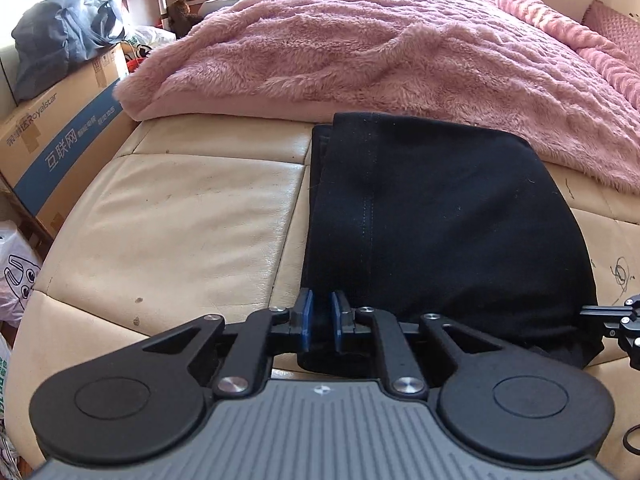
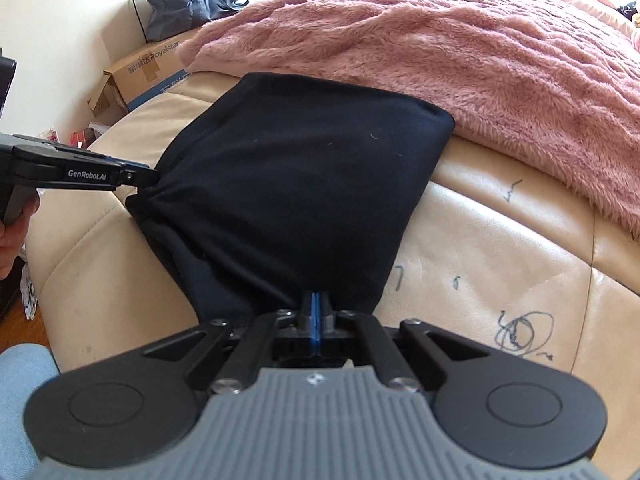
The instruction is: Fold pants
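The black pants [image 1: 440,220] lie folded into a compact block on the cream leather surface [image 1: 180,216]; they also show in the right wrist view [image 2: 288,184]. My left gripper [image 1: 321,322] sits at their near left corner, its blue pads a little apart with black cloth between them. It shows from the side in the right wrist view [image 2: 148,180], pinching a bunched corner. My right gripper [image 2: 315,312] is shut on the pants' near right edge. Its tip shows at the right edge of the left wrist view [image 1: 612,316].
A fluffy pink blanket [image 1: 380,52] lies just beyond the pants. Cardboard boxes [image 1: 60,140] with a blue bag [image 1: 68,36] on top stand left of the bed. Pen scribbles [image 2: 524,332] mark the leather on the right.
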Motion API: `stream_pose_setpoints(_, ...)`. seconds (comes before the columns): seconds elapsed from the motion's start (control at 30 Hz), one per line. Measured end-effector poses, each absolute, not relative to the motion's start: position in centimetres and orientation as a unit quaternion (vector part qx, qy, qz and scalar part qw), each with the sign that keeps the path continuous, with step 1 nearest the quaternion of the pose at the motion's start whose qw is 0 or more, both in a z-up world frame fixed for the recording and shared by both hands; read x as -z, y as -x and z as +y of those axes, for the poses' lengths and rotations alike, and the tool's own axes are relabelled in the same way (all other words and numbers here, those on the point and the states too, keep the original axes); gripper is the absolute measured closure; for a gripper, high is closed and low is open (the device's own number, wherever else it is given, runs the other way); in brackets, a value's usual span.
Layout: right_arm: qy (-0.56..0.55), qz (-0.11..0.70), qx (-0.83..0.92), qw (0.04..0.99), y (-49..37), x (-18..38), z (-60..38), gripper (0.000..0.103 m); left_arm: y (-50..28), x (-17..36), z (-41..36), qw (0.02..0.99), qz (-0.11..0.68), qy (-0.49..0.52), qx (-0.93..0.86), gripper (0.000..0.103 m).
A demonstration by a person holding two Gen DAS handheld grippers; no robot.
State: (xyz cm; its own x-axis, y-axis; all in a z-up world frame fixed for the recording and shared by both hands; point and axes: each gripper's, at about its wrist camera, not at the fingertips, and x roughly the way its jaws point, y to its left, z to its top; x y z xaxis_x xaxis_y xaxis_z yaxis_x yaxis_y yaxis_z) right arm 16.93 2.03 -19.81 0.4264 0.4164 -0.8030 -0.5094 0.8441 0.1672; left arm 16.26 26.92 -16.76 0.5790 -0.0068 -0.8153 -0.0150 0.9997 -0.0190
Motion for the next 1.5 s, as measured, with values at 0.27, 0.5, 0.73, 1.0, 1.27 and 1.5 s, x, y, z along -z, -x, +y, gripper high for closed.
stream_pose_setpoints(0.27, 0.064, 0.420, -0.338, 0.840, -14.7, 16.8, 6.1, 0.103, -13.4, 13.4, 26.3, 0.902, 0.426, 0.046, 0.051, 0.089)
stream_pose_setpoints(0.5, 0.060, 0.455, -0.347, 0.818, -13.6, 19.7, 8.1, 0.103, -12.8, 15.3, 22.5, 0.885, 0.449, 0.016, 0.120, 0.089)
stream_pose_setpoints(0.73, 0.054, 0.474, -0.352, 0.805, -13.9, 19.9, 8.0, 0.103, -13.2, 17.4, 21.4, 0.863, 0.485, 0.002, 0.139, 0.089)
stream_pose_setpoints(1.0, 0.028, 0.470, -0.363, 0.804, -13.4, 17.8, 6.0, 0.103, -10.8, 15.4, 22.1, 0.864, 0.487, 0.003, 0.130, 0.090)
stream_pose_setpoints(1.27, 0.006, 0.364, -0.331, 0.871, -11.7, 8.0, 1.5, 0.060, -7.5, 4.5, 22.3, 0.928, 0.370, -0.005, 0.035, 0.068)
stream_pose_setpoints(1.5, 0.004, 0.276, -0.237, 0.932, -7.0, 1.4, -1.8, 0.030, -3.2, -2.4, 18.1, 0.957, 0.280, -0.032, -0.065, 0.011)
